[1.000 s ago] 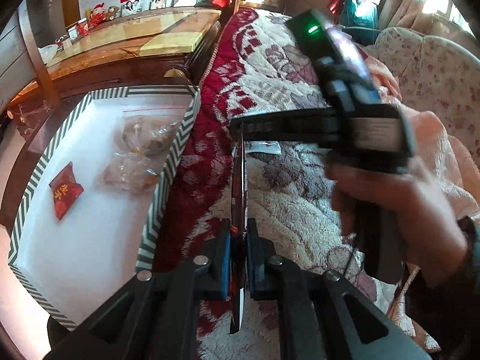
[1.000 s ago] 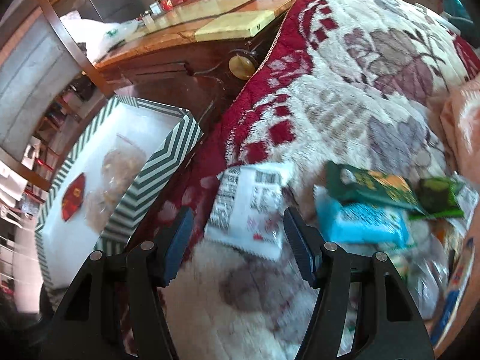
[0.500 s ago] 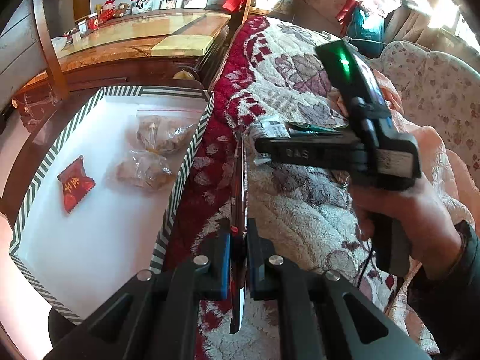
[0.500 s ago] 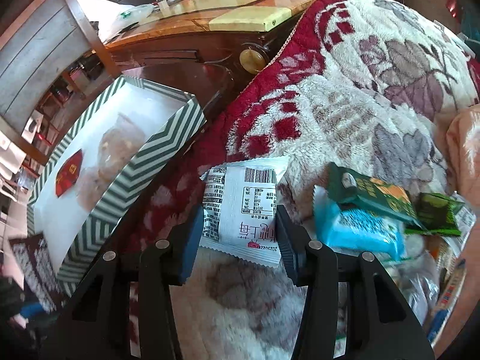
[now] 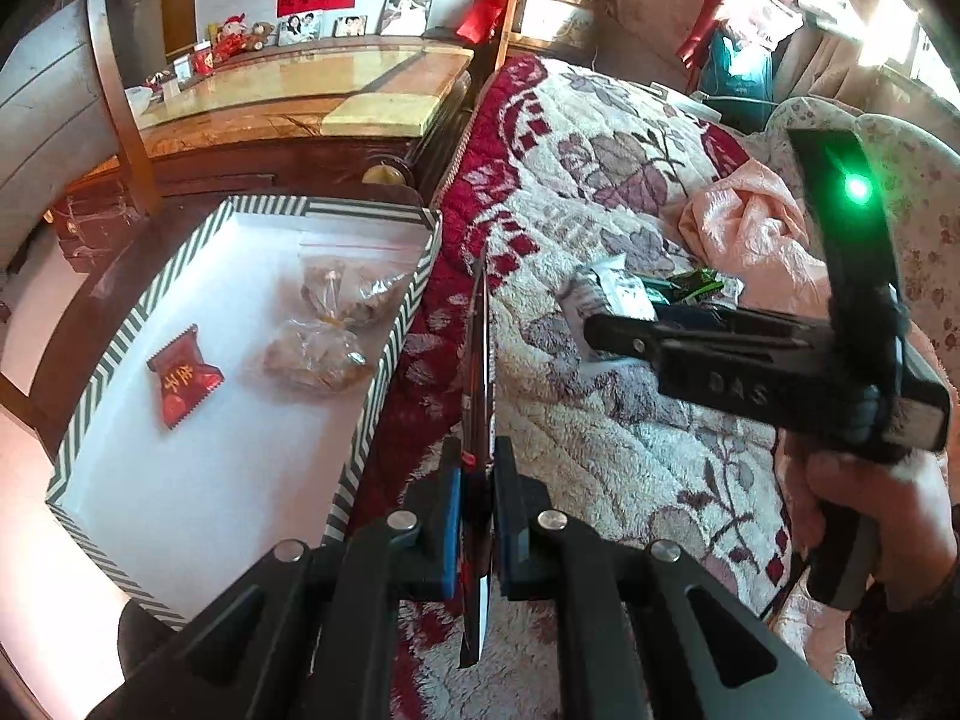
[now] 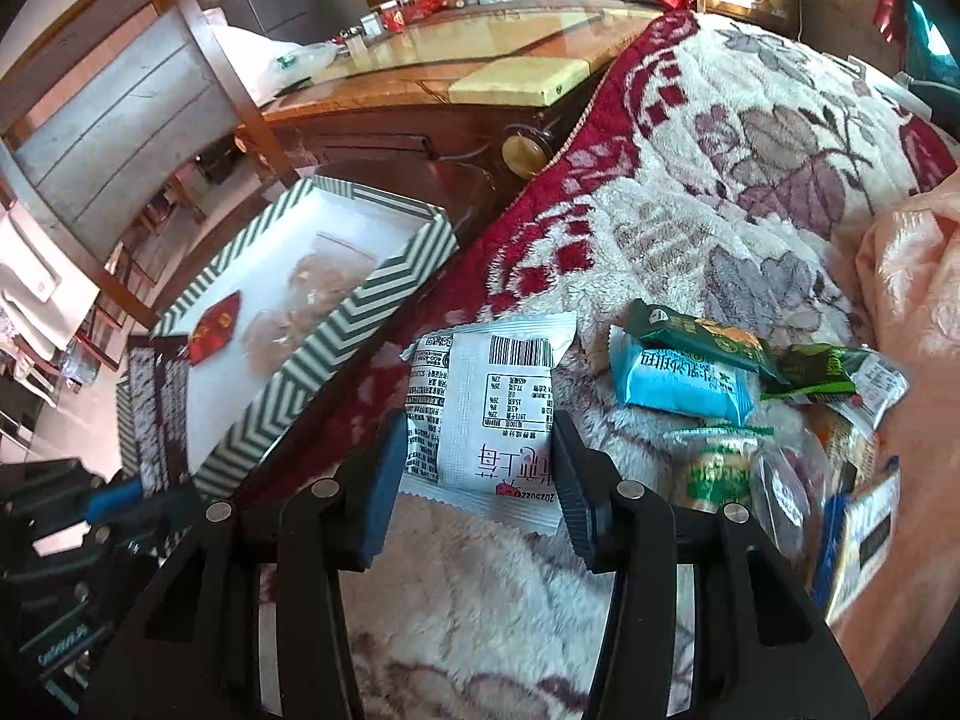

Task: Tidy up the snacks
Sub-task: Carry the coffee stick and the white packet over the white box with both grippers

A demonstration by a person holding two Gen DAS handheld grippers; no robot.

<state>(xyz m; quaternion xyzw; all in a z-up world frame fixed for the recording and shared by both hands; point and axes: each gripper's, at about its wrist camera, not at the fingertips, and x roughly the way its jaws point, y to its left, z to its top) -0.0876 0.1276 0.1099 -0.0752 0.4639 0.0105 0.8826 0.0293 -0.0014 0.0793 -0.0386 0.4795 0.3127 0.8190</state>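
Between right tool (image 6: 474,468) jaws, white packet (image 6: 486,414) now pinched; left tool (image 5: 477,516) still clamping flat packet (image 5: 478,396).

I see bare white floor in the near half of the striped box (image 5: 384,372), with its raised wall between blanket (image 5: 600,456) and box. A red packet (image 5: 183,375) and clear bags (image 5: 327,330) fill the far part; snacks (image 6: 684,384) crowd the blanket's right.
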